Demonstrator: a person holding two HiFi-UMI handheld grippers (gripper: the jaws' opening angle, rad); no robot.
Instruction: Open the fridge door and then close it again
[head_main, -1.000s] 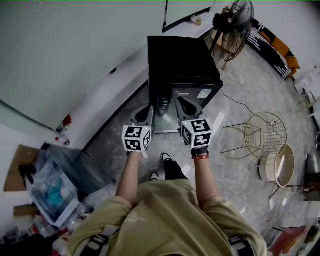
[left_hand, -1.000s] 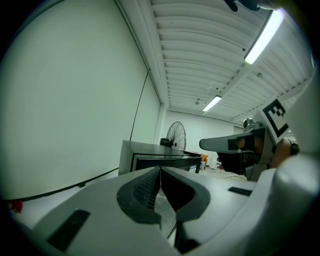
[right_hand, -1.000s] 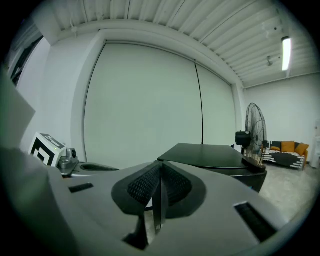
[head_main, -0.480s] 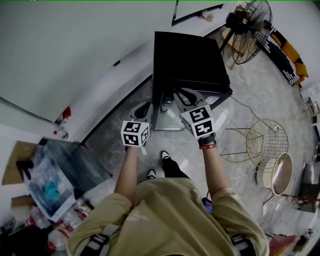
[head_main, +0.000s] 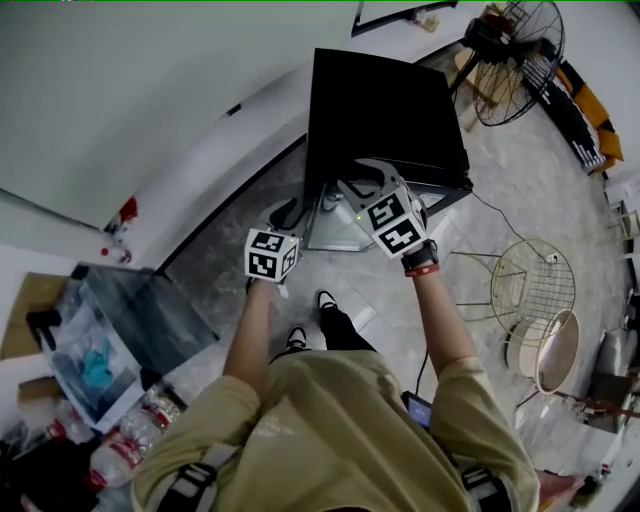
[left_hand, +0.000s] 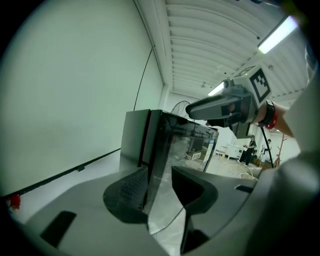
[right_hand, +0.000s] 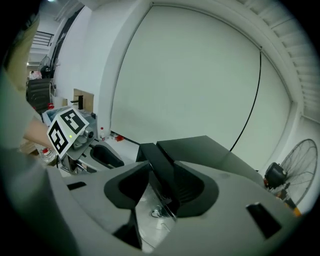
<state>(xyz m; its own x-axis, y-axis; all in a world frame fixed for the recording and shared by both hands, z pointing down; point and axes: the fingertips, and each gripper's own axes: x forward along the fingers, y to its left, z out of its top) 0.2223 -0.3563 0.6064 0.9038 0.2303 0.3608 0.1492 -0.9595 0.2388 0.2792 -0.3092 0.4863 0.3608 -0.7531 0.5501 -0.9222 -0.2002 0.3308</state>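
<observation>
Marble floor (head_main: 520, 180); left gripper (head_main: 287, 213) and right gripper (head_main: 355, 177) jaws, just opened, straddle fridge door (left_hand: 187, 142).

One fridge, two grippers, a few single items nearby.
One black box-shaped fridge (head_main: 385, 110); two grey two-jaw handheld grippers, the left gripper (head_main: 283, 215) and the right gripper (head_main: 356, 183); one black round-caged pedestal fan (head_main: 520, 45); one round gold wire-frame stool (head_main: 530, 285); one pale round wooden tub (head_main: 545, 350); two dark shoes (head_main: 326, 300).

Small black fridge (head_main: 385, 110) stands on the floor, glass door (head_main: 332, 228) shut.
</observation>
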